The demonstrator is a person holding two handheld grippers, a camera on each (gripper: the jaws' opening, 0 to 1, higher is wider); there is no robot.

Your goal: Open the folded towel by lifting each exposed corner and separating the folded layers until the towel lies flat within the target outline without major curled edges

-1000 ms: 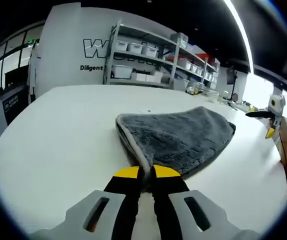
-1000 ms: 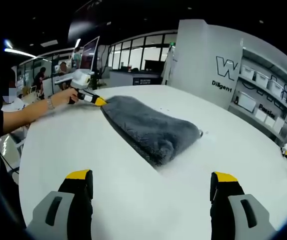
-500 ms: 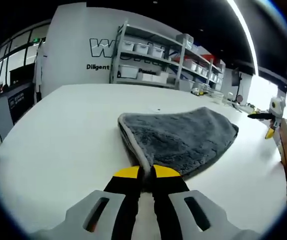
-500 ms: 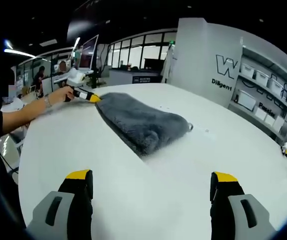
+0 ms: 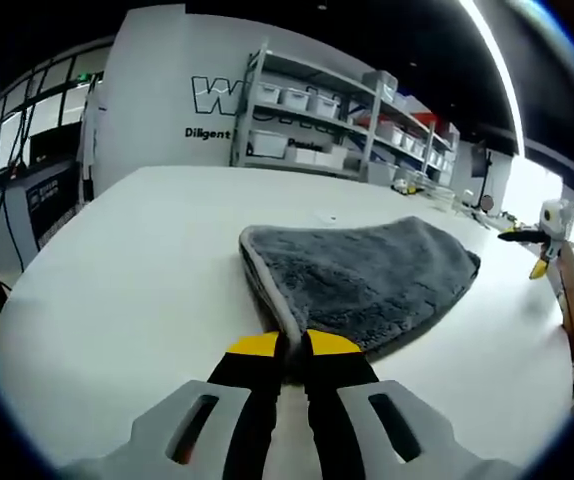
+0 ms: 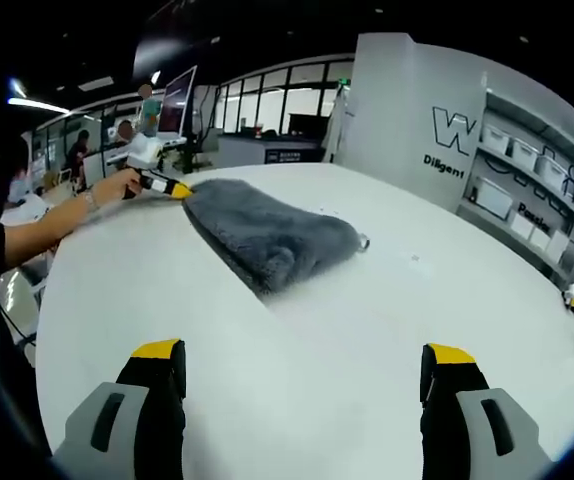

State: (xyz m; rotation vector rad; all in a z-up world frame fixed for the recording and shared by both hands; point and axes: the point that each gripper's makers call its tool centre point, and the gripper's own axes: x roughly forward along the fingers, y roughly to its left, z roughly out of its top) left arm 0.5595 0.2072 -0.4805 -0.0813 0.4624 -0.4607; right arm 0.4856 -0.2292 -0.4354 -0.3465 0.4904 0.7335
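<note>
Your left gripper (image 5: 292,345) has its yellow-tipped jaws pressed together on the near corner of the towel (image 5: 362,282), at the bottom centre of the left gripper view. From that pinch the grey, fluffy towel fans out toward the middle and right of the frame, folded, with a pale hemmed edge running up its left side, lying on the white table (image 5: 137,270). Your right gripper (image 5: 539,238) shows at the far right edge of that view, away from the towel.

In the right gripper view, your right gripper (image 6: 307,365) has its jaws spread wide at the bottom of the frame with nothing between them. The towel (image 6: 267,233) sits above centre, bunched at its near end. Your left gripper (image 6: 167,185) meets its far corner at the upper left, held by your hand (image 6: 112,188). Shelves (image 5: 317,125) with bins line the wall behind.
</note>
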